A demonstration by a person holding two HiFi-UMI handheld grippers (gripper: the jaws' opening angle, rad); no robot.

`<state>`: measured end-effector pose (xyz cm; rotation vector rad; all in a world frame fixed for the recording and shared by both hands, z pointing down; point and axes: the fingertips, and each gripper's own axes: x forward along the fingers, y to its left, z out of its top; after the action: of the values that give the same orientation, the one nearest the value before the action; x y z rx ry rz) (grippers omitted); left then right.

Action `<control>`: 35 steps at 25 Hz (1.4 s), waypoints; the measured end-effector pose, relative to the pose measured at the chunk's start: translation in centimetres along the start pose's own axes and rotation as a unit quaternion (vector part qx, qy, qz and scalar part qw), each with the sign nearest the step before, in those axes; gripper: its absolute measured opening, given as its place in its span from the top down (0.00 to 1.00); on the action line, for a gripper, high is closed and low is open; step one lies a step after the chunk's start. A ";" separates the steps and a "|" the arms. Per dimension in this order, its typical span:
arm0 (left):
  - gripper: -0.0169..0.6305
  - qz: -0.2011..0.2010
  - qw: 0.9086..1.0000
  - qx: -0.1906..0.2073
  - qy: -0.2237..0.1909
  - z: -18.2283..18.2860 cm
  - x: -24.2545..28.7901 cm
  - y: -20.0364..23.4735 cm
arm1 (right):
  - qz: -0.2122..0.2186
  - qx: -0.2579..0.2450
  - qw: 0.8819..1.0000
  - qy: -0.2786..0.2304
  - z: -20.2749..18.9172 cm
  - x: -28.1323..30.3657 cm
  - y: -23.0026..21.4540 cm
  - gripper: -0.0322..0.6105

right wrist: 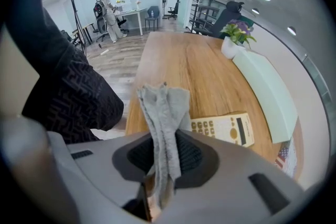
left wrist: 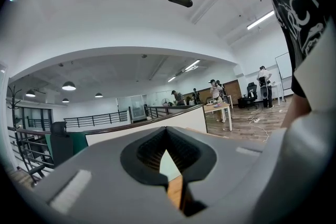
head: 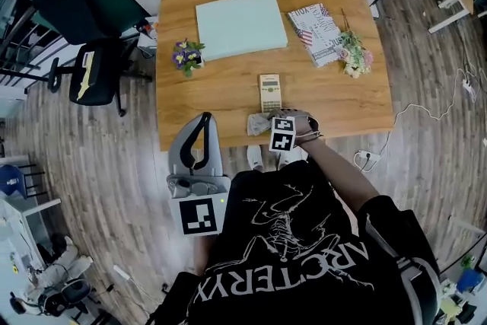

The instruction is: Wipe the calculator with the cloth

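A cream calculator [head: 270, 93] lies flat near the front middle of the wooden table [head: 228, 87]; it also shows in the right gripper view [right wrist: 224, 129], just beyond and to the right of the jaws. My right gripper [head: 266, 123] is at the table's front edge, shut on a grey cloth [head: 258, 122]. The folded cloth [right wrist: 164, 113] sticks up out of the right gripper [right wrist: 161, 165]; I cannot tell whether it touches the calculator. My left gripper [head: 205, 119] hangs off the table's front left edge with its jaws together and nothing in them, and the left gripper [left wrist: 167, 136] points out across the room.
A pale green mat [head: 240, 24] lies at the back of the table, a magazine [head: 318, 32] to its right. Purple flowers [head: 187, 55] stand at the left, a pink bouquet [head: 354, 53] at the right. An office chair [head: 95, 72] stands left of the table.
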<state>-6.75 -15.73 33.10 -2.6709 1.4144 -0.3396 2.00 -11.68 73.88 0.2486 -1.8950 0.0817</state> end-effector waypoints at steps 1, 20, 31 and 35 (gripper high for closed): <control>0.96 -0.005 1.000 0.001 -0.001 0.1 0.1 -0.1 | -0.004 0.009 1.000 -0.008 0.1 -0.3 0.0 0.81; 0.96 -0.072 0.997 0.033 -0.026 2.5 4.9 -3.0 | -0.375 0.186 0.809 -0.412 0.9 -39.3 -9.6 0.81; 0.96 -0.073 0.995 0.035 -0.050 4.3 6.1 -3.8 | -0.437 0.147 0.761 -0.457 2.4 -46.3 -9.4 0.81; 0.96 -0.067 0.996 0.035 -0.051 4.5 6.3 -3.8 | -0.429 0.148 0.763 -0.460 2.2 -46.2 -9.7 0.81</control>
<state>0.83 -18.84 30.45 -2.6922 1.1761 -0.2552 16.52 -15.41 29.02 1.5979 -2.5086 -0.4502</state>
